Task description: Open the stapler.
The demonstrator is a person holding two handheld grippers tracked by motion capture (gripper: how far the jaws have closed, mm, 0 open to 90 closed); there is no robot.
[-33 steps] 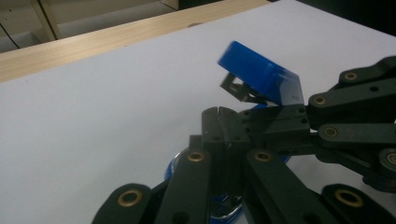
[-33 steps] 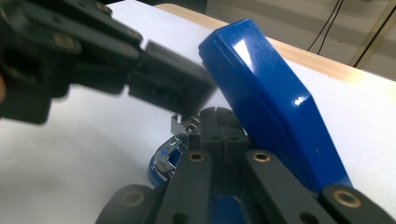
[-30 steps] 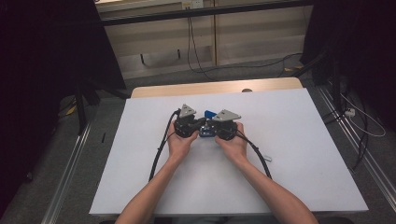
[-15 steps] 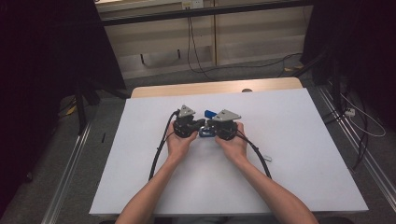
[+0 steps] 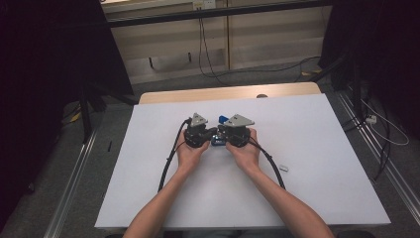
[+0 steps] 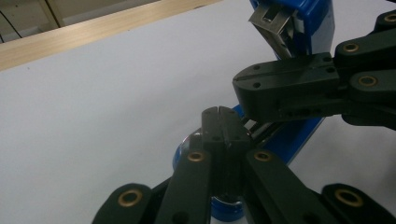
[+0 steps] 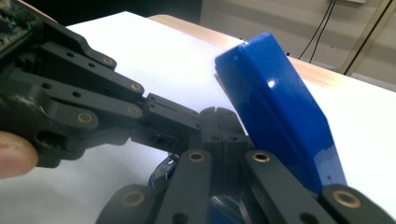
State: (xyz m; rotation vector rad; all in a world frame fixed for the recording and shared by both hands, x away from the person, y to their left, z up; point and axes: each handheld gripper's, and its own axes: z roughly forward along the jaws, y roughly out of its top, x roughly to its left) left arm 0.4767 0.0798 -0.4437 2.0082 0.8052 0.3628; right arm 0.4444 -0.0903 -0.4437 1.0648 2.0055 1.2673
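A blue stapler [image 5: 222, 119] stands at the middle of the white table [image 5: 322, 148], its top arm tilted up. Its metal head [image 6: 273, 25] and blue top [image 7: 275, 112] show close up. My left gripper [image 5: 213, 134] and right gripper [image 5: 221, 135] meet tip to tip over its base. The left gripper [image 6: 218, 114] has its jaws pressed together just above the blue base [image 6: 289, 140]. The right gripper [image 7: 219, 116] is likewise shut, beside the raised top. The right gripper's jaws [image 6: 280, 88] cross in front of the stapler. I cannot tell whether either pinches a thin part.
A small silver piece [image 5: 284, 167] lies on the table right of the person's right forearm. A wooden strip [image 5: 228, 93] runs along the table's far edge. Black cables [image 5: 168, 163] trail back from both grippers. Dark stands flank the table.
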